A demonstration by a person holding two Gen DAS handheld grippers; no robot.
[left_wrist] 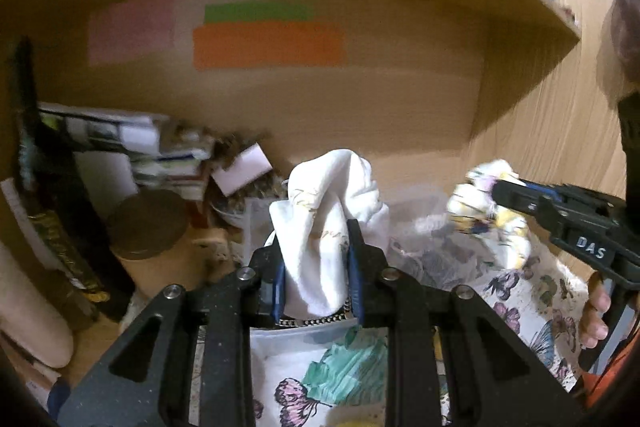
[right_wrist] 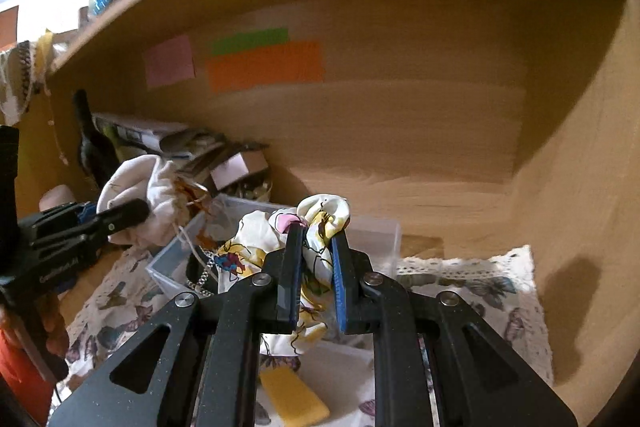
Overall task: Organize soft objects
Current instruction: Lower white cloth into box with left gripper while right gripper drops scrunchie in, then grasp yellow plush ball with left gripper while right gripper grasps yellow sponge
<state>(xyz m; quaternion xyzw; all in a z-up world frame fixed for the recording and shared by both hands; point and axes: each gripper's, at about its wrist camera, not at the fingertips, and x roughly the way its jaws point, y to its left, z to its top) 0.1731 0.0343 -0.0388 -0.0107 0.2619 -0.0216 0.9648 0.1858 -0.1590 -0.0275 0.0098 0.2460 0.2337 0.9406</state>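
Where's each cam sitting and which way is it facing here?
Left wrist: on the left gripper, looking along its fingers into the wooden shelf; it clamps a white cloth; the right gripper and a hand show at right.
Right wrist: on the right gripper, facing the same shelf; it clamps a floral cloth; the left gripper shows at left.
Shared: sticky notes, clear bin, butterfly mat.

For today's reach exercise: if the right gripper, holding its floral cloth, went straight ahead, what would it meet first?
Probably the clear plastic box just beyond the right gripper and floral cloth; depth is uncertain.
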